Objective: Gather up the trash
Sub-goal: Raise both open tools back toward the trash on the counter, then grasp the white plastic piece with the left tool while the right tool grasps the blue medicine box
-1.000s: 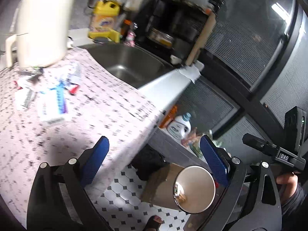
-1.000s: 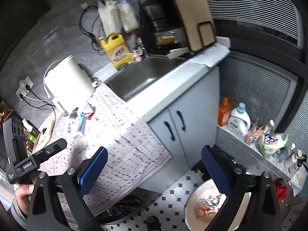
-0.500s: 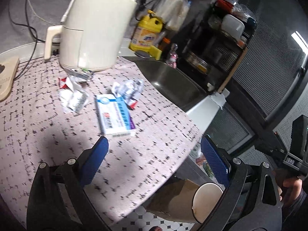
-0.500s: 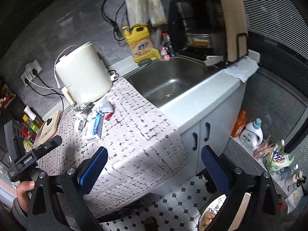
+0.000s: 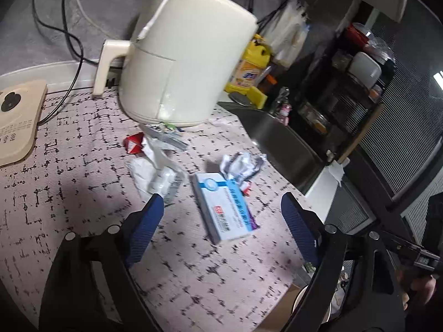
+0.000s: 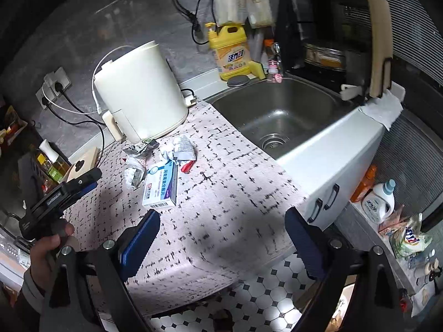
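Note:
A white and blue medicine box [image 5: 224, 207] lies on the patterned counter cloth [image 5: 69, 193], also in the right wrist view [image 6: 162, 185]. Around it lie a crumpled paper wad [image 5: 241, 166], a clear plastic wrapper [image 5: 160, 177], a red wrapper [image 5: 134, 144] and a silvery blister pack [image 5: 166, 137]. My left gripper [image 5: 221, 229] is open and empty, just short of the box, with the box between its fingers' line. My right gripper [image 6: 221, 243] is open and empty, above the counter's front edge. The left gripper also shows in the right wrist view [image 6: 83, 185].
A cream air fryer [image 5: 188, 63] stands behind the trash. A steel sink [image 6: 279, 113] lies to the right, with a yellow detergent bottle [image 6: 231, 52] behind it. A beige scale [image 5: 16, 121] sits at the left. A bin rim [image 5: 301, 307] shows below the counter edge.
Both grippers have swung from the floor and bin toward the counter. The left one has closed in on the medicine box. Both stay open and empty.

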The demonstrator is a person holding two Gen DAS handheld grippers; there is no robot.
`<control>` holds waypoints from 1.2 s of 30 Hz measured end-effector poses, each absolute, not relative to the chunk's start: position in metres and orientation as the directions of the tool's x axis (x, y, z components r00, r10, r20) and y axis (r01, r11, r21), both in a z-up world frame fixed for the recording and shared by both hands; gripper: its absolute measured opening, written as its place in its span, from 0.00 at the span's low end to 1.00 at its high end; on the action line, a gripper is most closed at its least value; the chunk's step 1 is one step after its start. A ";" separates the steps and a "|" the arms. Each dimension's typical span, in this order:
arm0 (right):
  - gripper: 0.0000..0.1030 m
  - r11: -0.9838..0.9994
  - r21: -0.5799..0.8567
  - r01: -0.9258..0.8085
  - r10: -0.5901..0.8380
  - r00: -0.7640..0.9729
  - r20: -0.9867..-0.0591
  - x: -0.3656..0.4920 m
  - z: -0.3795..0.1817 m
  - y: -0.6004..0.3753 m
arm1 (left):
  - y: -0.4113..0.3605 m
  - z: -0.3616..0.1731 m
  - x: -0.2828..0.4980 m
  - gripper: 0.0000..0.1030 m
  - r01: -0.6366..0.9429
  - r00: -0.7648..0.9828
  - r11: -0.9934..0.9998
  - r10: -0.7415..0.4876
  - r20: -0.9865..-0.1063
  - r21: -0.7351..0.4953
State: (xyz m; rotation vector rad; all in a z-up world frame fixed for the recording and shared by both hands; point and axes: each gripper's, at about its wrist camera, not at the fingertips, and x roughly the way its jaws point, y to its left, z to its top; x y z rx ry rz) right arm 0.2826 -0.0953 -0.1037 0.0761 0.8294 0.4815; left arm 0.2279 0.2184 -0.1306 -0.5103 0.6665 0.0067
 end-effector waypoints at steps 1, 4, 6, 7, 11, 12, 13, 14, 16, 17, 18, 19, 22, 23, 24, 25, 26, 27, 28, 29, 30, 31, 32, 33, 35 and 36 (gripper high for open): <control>0.87 0.891 0.251 -0.378 0.439 0.574 -0.691 0.284 -0.105 -0.090 | 0.223 -0.135 0.231 0.81 -0.175 0.783 0.876 -0.152 -0.603 -0.449; 0.87 0.889 0.269 -0.370 0.445 0.565 -0.695 0.290 -0.112 -0.077 | 0.233 -0.147 0.241 0.78 -0.188 0.761 0.882 -0.147 -0.631 -0.432; 0.87 0.890 0.272 -0.365 0.443 0.559 -0.701 0.293 -0.118 -0.068 | 0.238 -0.154 0.248 0.75 -0.181 0.752 0.885 -0.156 -0.640 -0.429; 0.87 0.891 0.271 -0.365 0.442 0.557 -0.704 0.294 -0.121 -0.062 | 0.240 -0.157 0.251 0.72 -0.177 0.749 0.888 -0.158 -0.643 -0.425; 0.87 0.897 0.269 -0.350 0.430 0.553 -0.714 0.298 -0.130 -0.046 | 0.248 -0.168 0.270 0.56 -0.157 0.732 0.897 -0.175 -0.658 -0.414; 0.87 0.898 0.270 -0.347 0.429 0.553 -0.714 0.299 -0.131 -0.044 | 0.249 -0.170 0.274 0.53 -0.152 0.728 0.902 -0.174 -0.663 -0.405; 0.87 0.900 0.270 -0.343 0.426 0.553 -0.716 0.299 -0.133 -0.041 | 0.250 -0.172 0.279 0.48 -0.145 0.722 0.908 -0.175 -0.669 -0.394; 0.87 0.901 0.269 -0.340 0.423 0.552 -0.718 0.300 -0.135 -0.038 | 0.251 -0.174 0.283 0.44 -0.139 0.717 0.911 -0.179 -0.673 -0.390; 0.87 0.903 0.265 -0.339 0.419 0.552 -0.721 0.300 -0.136 -0.034 | 0.253 -0.180 0.292 0.44 -0.127 0.702 0.919 -0.184 -0.688 -0.375; 0.87 0.904 0.262 -0.337 0.415 0.553 -0.723 0.300 -0.137 -0.032 | 0.254 -0.185 0.296 0.44 -0.124 0.691 0.926 -0.177 -0.701 -0.357; 0.87 0.905 0.260 -0.337 0.414 0.552 -0.724 0.301 -0.138 -0.030 | 0.254 -0.188 0.298 0.44 -0.124 0.686 0.931 -0.170 -0.707 -0.344; 0.87 0.905 0.259 -0.337 0.413 0.552 -0.724 0.301 -0.138 -0.028 | 0.255 -0.192 0.300 0.44 -0.123 0.678 0.934 -0.167 -0.716 -0.334; 0.87 0.905 0.262 -0.336 0.414 0.550 -0.725 0.303 -0.141 -0.021 | 0.257 -0.203 0.304 0.24 -0.119 0.651 0.936 -0.178 -0.738 -0.331; 0.87 0.903 0.265 -0.338 0.417 0.546 -0.727 0.304 -0.142 -0.018 | 0.258 -0.204 0.303 0.24 -0.119 0.651 0.934 -0.183 -0.737 -0.337; 0.87 0.901 0.267 -0.342 0.421 0.541 -0.728 0.306 -0.143 -0.014 | 0.259 -0.202 0.299 0.23 -0.117 0.662 0.932 -0.184 -0.727 -0.343; 0.87 0.899 0.267 -0.346 0.423 0.537 -0.730 0.307 -0.145 -0.010 | 0.259 -0.198 0.295 0.23 -0.114 0.672 0.933 -0.181 -0.718 -0.342; 0.87 0.897 0.266 -0.354 0.427 0.531 -0.732 0.307 -0.146 -0.005 | 0.259 -0.195 0.291 0.23 -0.110 0.680 0.934 -0.178 -0.712 -0.339; 0.87 0.892 0.262 -0.368 0.432 0.522 -0.736 0.308 -0.148 0.002 | 0.260 -0.190 0.286 0.23 -0.109 0.686 0.933 -0.179 -0.706 -0.342; 0.87 0.888 0.256 -0.382 0.435 0.514 -0.740 0.309 -0.150 0.009 | 0.262 -0.187 0.281 0.23 -0.110 0.690 0.931 -0.180 -0.701 -0.348; 0.88 0.884 0.249 -0.396 0.437 0.506 -0.743 0.309 -0.152 0.016 | 0.263 -0.185 0.277 0.23 -0.114 0.695 0.929 -0.179 -0.697 -0.353; 0.88 0.880 0.242 -0.409 0.439 0.500 -0.747 0.310 -0.154 0.023 | 0.266 -0.182 0.270 0.23 -0.124 0.698 0.925 -0.177 -0.694 -0.361; 0.90 0.876 0.238 -0.419 0.440 0.495 -0.749 0.310 -0.156 0.028 | 0.269 -0.180 0.263 0.23 -0.131 0.700 0.920 -0.178 -0.691 -0.369; 0.91 0.872 0.235 -0.430 0.443 0.489 -0.751 0.310 -0.158 0.033 | 0.270 -0.180 0.258 0.23 -0.136 0.702 0.918 -0.176 -0.690 -0.373; 0.91 0.865 0.231 -0.445 0.448 0.480 -0.755 0.312 -0.161 0.042 | 0.273 -0.178 0.251 0.23 -0.145 0.705 0.916 -0.169 -0.689 -0.374; 0.93 0.858 0.220 -0.465 0.449 0.467 -0.762 0.314 -0.166 0.054 | 0.281 -0.177 0.235 0.23 -0.169 0.709 0.910 -0.155 -0.688 -0.380; 0.93 0.855 0.214 -0.473 0.448 0.463 -0.765 0.315 -0.168 0.059 | 0.284 -0.177 0.230 0.23 -0.182 0.710 0.906 -0.148 -0.688 -0.383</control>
